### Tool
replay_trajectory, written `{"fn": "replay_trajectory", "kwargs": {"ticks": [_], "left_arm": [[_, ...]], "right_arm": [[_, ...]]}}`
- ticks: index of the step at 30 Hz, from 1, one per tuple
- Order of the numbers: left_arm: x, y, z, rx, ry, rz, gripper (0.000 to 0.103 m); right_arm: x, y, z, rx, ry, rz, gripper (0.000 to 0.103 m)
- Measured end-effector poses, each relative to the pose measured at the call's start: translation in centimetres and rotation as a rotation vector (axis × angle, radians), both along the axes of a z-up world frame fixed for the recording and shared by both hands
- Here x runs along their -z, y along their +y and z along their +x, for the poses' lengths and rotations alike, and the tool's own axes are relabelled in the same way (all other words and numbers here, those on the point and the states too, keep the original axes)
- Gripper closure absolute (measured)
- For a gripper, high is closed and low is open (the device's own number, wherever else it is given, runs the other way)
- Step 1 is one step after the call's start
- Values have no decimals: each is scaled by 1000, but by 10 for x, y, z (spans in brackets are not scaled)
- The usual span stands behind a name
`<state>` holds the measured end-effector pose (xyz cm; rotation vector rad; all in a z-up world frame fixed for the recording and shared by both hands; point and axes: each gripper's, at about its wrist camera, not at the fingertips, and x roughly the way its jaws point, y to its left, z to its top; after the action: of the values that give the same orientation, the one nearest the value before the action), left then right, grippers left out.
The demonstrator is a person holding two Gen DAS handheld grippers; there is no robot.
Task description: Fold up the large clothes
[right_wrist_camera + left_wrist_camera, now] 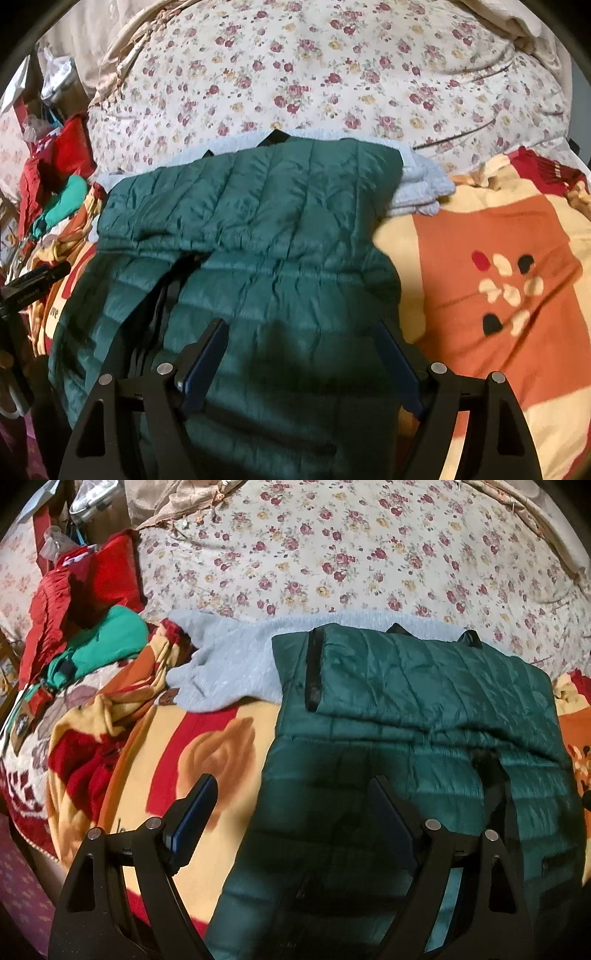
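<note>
Left wrist view hides the near end of your green quilted jacket (406, 709) behind the left gripper (291, 786), and the frame bottom cuts it off, so you can't see the hem or how far it runs toward you. Right wrist view does the same w/ the right gripper (299, 328). A grey fleece (229, 664) sits partly under the jacket's far end; only its edges show, so its shape is unclear. Clutter at far left, incl. a red cloth (74, 590) and a teal garment (107, 642), is too jumbled to sort. Jacket lies flat-ish on the orange-and-yellow blanket (498, 251), long axis running away from you toward the floral bedspread (314, 74). Far part is folded crosswise over the rest, w/ a ridge across the middle. Fabric is dark green, shiny, stitched in channels, creased; a black zipper strip (314, 672) runs along the fold's left side, and a dark opening (166, 295) shows left of centre. Both your grippers are spread wide, holding nothing, hovering over the jacket's near half
</note>
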<state>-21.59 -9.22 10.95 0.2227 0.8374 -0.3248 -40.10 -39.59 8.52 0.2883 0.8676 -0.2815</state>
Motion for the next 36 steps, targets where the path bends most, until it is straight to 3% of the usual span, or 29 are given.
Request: {"fn": "replay_trajectory", "kwargs": {"ticks": [19,36], "left_arm": [[10,51,-57,2,35,24,19],[24,93,-66,-40,112,19,19]], "right_arm": [[19,38,-51,-41,101,24,24],[29,45,-69,-50,185,63,24]]}}
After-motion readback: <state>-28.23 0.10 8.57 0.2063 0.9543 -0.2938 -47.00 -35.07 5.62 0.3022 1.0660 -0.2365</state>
